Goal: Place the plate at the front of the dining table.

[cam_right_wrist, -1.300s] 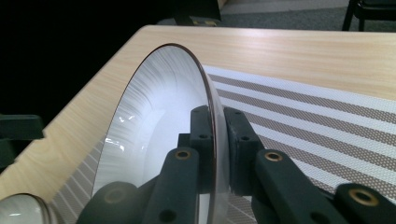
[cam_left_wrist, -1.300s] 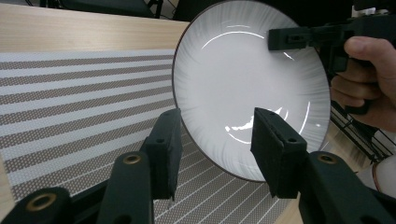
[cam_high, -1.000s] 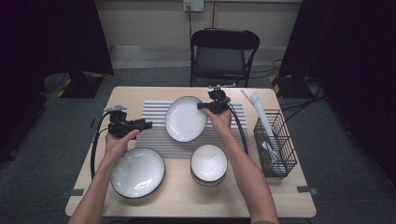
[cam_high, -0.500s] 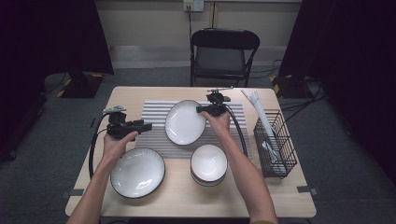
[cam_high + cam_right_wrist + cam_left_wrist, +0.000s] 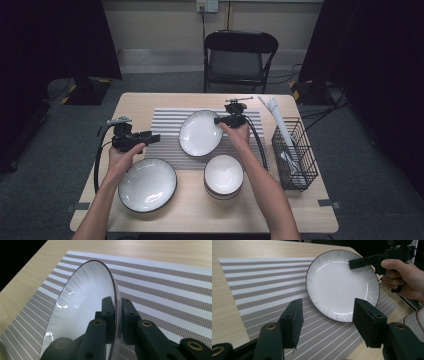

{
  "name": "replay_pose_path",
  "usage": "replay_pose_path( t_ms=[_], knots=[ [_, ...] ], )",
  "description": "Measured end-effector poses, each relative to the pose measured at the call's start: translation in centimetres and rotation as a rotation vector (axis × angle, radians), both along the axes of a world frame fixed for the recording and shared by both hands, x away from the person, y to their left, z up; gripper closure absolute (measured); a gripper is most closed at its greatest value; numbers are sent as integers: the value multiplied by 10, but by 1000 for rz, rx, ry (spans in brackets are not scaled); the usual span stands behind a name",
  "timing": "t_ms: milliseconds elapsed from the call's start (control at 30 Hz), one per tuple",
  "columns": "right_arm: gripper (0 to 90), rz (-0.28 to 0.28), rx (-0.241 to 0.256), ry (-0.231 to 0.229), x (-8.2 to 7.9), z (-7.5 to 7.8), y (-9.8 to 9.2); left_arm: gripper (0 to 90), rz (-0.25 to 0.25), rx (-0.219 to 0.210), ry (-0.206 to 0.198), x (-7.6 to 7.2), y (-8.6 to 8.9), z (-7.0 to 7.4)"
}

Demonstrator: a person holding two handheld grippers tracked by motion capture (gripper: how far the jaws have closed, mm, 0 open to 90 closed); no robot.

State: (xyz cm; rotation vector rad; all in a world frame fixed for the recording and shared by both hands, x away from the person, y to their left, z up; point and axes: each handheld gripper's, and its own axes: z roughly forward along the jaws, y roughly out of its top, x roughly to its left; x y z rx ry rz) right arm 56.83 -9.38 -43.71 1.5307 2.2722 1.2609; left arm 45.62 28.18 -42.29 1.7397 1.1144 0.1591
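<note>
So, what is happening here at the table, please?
A person works with two hand-held grippers. The right gripper is shut on the rim of a white round plate with a dark edge, holding it tilted over the grey striped placemat. The left gripper is open and holds nothing, pointing toward that plate. A second white plate and stacked white bowls sit nearer the person.

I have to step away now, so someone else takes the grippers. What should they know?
Right gripper: shut on the rim of the plate, holding it tilted over the striped mat.
Left gripper: open, holding nothing, aimed at the plate from the mat's left side.
Big plate and stacked bowls sit at the table's near edge; basket at right.
Done: plate gripped.
Left: probably set it flat on the mat, then release.
</note>
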Motion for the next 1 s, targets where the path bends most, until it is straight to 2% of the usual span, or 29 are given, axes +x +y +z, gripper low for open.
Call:
replay_pose_path(
  t_ms=[133, 367, 467, 1000],
  knots=[
    [830, -6, -28, 1, -2, 1, 0, 419, 0, -11, -20, -4, 3, 5],
    [828, -21, -73, 1, -3, 2, 1, 419, 6, -29, -15, -5, 9, 5],
    [820, -29, -92, 4, -2, 0, 0, 420, 2, -4, -23, -6, 8, 6],
    [806, -62, -135, 15, 5, -13, -3, 420, 11, -2, -5, -4, 12, 2]
  ],
)
